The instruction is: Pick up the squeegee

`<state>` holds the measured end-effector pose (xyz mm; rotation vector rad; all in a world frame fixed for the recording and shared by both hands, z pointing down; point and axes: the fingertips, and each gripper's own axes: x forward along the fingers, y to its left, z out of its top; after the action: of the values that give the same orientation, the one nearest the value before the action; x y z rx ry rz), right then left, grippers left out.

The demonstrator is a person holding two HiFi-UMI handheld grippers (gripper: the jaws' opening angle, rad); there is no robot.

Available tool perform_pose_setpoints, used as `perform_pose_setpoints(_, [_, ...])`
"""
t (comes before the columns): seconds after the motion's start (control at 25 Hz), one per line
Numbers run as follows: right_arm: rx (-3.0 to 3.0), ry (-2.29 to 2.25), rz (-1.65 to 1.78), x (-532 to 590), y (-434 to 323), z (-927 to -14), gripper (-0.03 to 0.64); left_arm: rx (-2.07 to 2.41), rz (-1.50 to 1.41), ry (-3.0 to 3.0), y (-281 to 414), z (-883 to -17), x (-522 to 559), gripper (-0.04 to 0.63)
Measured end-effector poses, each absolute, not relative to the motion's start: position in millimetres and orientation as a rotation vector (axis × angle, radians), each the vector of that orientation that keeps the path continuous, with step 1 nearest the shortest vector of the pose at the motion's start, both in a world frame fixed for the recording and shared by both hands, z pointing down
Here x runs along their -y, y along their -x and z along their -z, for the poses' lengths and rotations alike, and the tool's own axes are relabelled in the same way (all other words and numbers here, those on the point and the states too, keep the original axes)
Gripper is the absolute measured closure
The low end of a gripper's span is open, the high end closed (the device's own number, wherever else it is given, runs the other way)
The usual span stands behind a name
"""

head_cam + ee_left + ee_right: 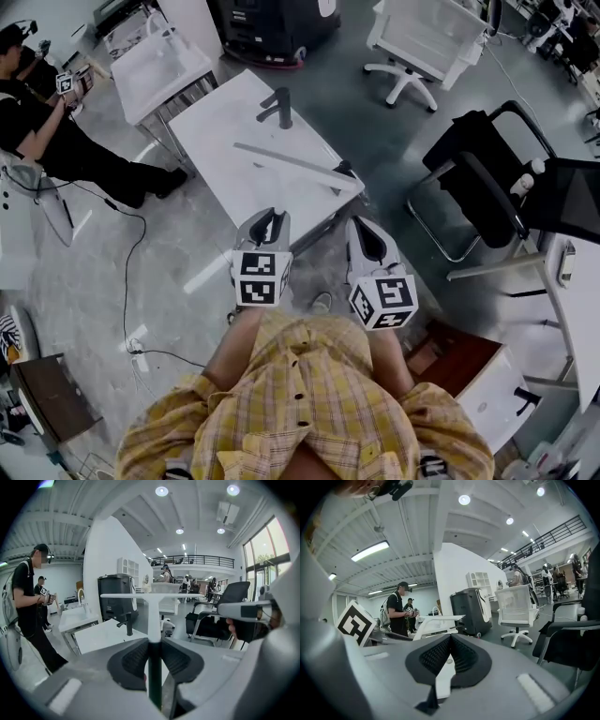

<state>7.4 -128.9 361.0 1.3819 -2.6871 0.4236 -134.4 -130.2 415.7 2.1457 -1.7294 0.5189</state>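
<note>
Between the pads of my left gripper stands the squeegee. I have it clamped by the handle, which is dark where the jaws pinch it and white above. The handle rises upright from the grip to the long blade bar set crosswise on top. In the head view that bar shows as a thin grey line held over the near half of the white table, just ahead of the left gripper.

My right gripper sits just beside the left one, on its right, at the table's near edge. Its jaws are pressed together at the tips and grip nothing. Only a pale surface shows through the slot behind them. In the right gripper view the squeegee's bar lies off to the left, apart from those jaws.

A black faucet stands on the table beyond the squeegee. Further left is a second white table with a pale curved tap on it. Beside it is a person in black clothes and a cap, holding a device with a square marker.

Past the far end of my table I see a tall black cabinet, and to its right a white office chair. A black chair with dark cloth draped over it stands on the grey floor to the right of the table. My yellow plaid shirt fills the bottom of the head view.
</note>
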Motion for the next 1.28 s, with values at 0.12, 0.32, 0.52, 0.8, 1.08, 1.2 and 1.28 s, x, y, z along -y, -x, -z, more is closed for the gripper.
perform_pose_setpoints(0.12, [2.699, -1.382, -0.400, 127.1, -6.6, -354.1, 0.618, 1.764, -0.477, -2.172, 133.6, -401.9, 127.5, 0.503])
perform_pose_setpoints(0.32, [2.703, -1.391, -0.386, 126.1, -5.9, -346.3, 0.617, 1.811, -0.397, -2.206, 135.6, -380.8, 124.1, 0.503])
perform_pose_setpoints(0.52, [2.705, -1.404, -0.371, 125.5, -9.1, -340.7, 0.618, 1.865, -0.323, -2.244, 133.3, -360.2, 121.6, 0.503])
perform_pose_setpoints(0.8, [2.714, -1.427, -0.356, 124.3, -15.4, -333.5, 0.618, 1.899, -0.274, -2.289, 127.9, -343.2, 113.1, 0.503])
perform_pose_setpoints(1.08, [2.722, -1.459, -0.329, 119.7, -24.6, -325.7, 0.618, 1.912, -0.242, -2.315, 123.5, -334.5, 104.5, 0.503])
perform_pose_setpoints(1.2, [2.722, -1.458, -0.325, 116.2, -27.6, -325.5, 0.618, 1.919, -0.240, -2.318, 121.1, -333.3, 99.7, 0.503])
perform_pose_setpoints(1.28, [2.721, -1.456, -0.319, 115.2, -28.9, -325.0, 0.618, 1.921, -0.240, -2.321, 119.8, -332.1, 98.2, 0.503])
